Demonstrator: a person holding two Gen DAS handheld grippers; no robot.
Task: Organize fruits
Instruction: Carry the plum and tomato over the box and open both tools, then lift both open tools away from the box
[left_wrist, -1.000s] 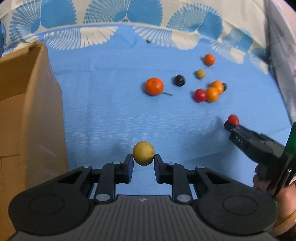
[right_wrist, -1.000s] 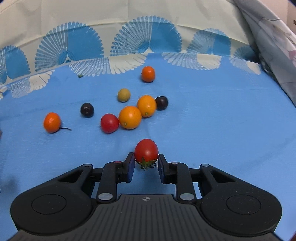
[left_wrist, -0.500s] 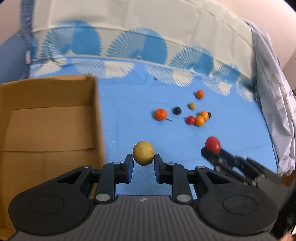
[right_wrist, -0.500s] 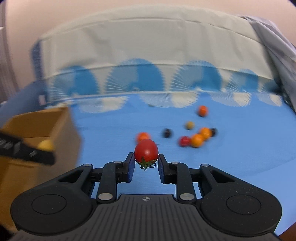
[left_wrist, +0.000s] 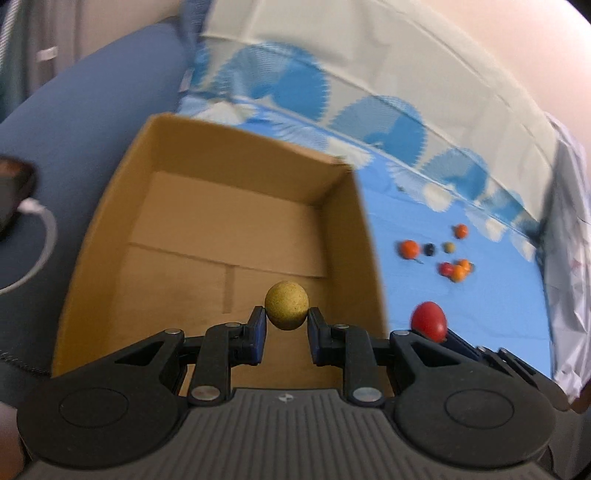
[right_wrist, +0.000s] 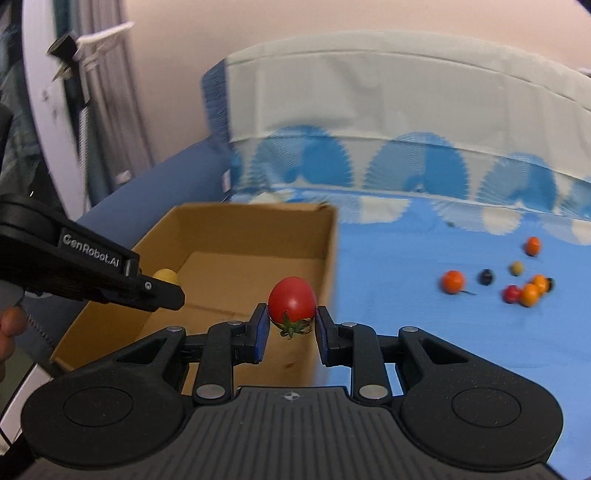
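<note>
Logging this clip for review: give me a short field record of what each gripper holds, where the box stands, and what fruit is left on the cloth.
left gripper: shut on yellow fruit, over the box's open top
right gripper: shut on red tomato, near the box's right wall
cardboard box: open, no fruit visible on its floor
blue cloth: loose fruits lie to the right of the box
image quality: motion blur
</note>
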